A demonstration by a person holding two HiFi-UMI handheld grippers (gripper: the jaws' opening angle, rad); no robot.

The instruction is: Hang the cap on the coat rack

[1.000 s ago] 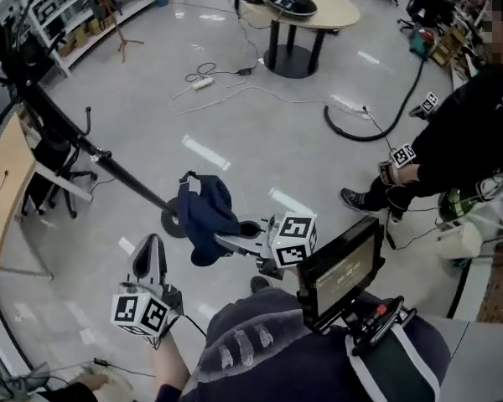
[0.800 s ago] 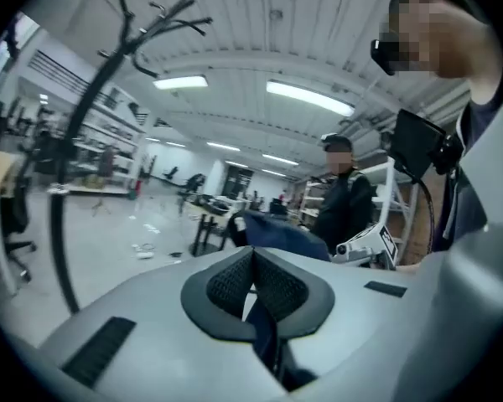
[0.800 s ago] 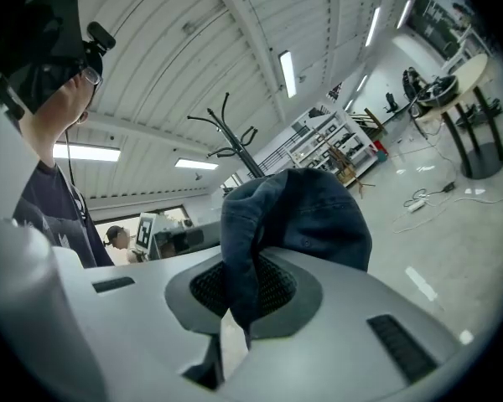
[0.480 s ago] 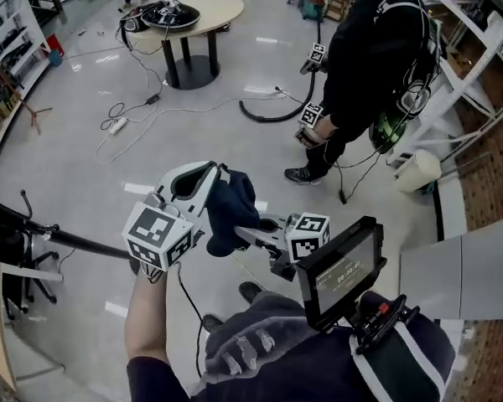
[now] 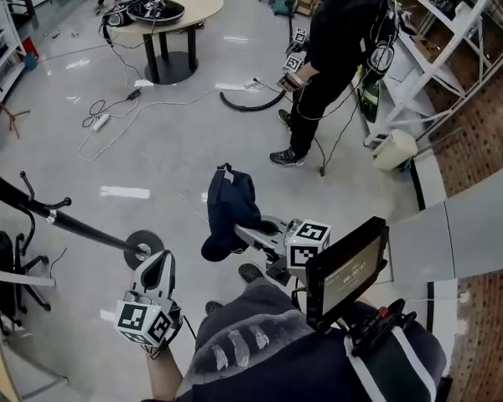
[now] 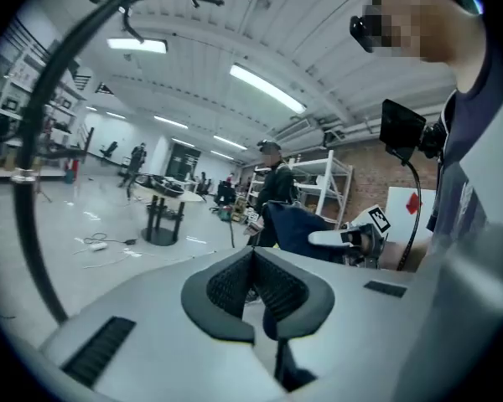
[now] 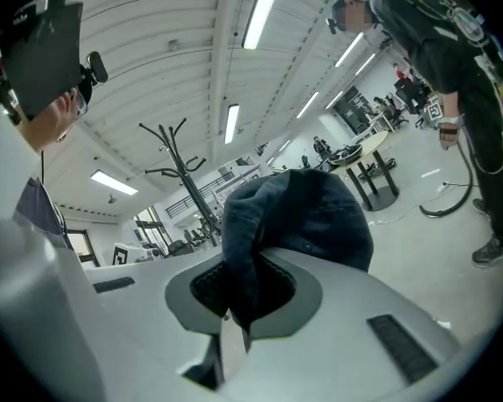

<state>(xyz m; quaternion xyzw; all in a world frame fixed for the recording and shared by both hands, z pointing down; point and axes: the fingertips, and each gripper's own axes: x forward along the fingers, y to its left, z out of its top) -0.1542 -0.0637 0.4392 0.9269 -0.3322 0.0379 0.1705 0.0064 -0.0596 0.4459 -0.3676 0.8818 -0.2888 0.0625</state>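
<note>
Left gripper: your jaws sit closed together with nothing between them, tips near the round foot of the coat rack, just below it in the head view. Dark blue cap: hangs right of the rack's foot, apart from it and not on any hook. Right gripper: further right of the rack, your jaws clamped on the cap's edge, cloth bunched between the pads. Another person stands well beyond the rack, upper right.
</note>
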